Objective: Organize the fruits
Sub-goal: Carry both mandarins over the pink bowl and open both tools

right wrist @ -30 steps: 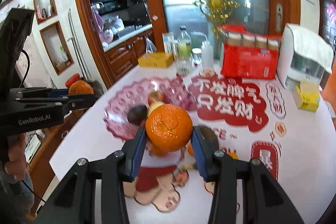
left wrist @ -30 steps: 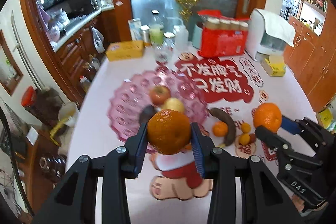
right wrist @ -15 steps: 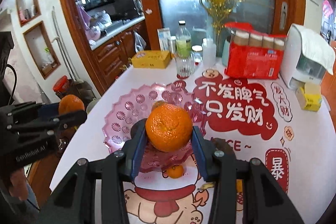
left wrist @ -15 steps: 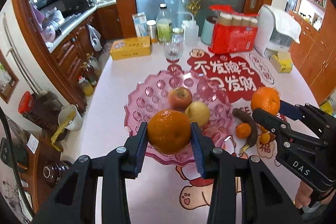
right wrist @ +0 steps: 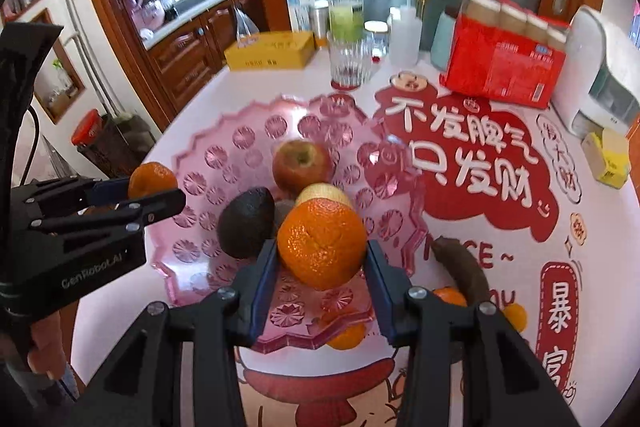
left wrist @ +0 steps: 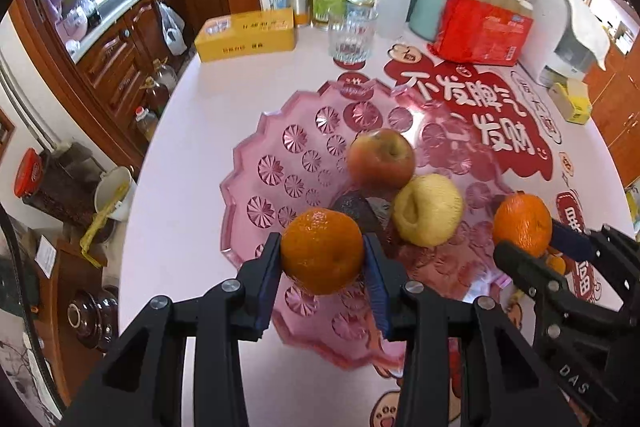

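Oranges pinched one apiece between blue pads of left claw and right claw, above pink tray.

I saw the pink fruit tray looked like glossy cut plastic or glass; the orange had dimpled, shiny peel; the avocado looked matt and rough; my gripper fingers were matt black plastic.

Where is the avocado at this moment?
The avocado lies on the pink tray, in the right wrist view left of centre, beside the yellow apple and below the red apple.
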Demonstrator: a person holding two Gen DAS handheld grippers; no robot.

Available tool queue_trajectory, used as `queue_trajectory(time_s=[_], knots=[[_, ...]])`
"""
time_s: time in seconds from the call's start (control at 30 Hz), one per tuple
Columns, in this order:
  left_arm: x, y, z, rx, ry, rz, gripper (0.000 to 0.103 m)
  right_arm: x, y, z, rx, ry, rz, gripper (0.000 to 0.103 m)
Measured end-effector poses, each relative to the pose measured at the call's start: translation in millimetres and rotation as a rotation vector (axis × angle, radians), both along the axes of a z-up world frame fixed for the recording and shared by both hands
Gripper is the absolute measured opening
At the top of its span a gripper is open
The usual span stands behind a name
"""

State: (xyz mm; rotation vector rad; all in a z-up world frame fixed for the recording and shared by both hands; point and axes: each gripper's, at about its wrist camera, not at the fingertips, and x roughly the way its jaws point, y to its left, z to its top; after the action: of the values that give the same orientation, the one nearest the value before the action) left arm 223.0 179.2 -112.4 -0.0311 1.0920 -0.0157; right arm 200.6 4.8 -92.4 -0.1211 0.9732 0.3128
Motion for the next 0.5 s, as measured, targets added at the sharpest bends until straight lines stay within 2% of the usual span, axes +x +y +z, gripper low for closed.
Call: queue_trajectory(time_s=[0.23,0.47,0.5], knots=[[15.8,3.9,-32.3,-0.020,0.049,0.008,0.038,12.0,7.1,-26.3,-0.039,0.065,-0.012,0.044],[21.4,6.9,-45.5,-0.027,0.076,0.021,0.039,14.7,14.0,-38.1,-0.053,0.104,0.006,0.044],[22.3,7.8,-45.7,-0.029,0.077,0.022,0.042,14.3,15.4,-38.7,-0.052,0.107,0.013,0.044]])
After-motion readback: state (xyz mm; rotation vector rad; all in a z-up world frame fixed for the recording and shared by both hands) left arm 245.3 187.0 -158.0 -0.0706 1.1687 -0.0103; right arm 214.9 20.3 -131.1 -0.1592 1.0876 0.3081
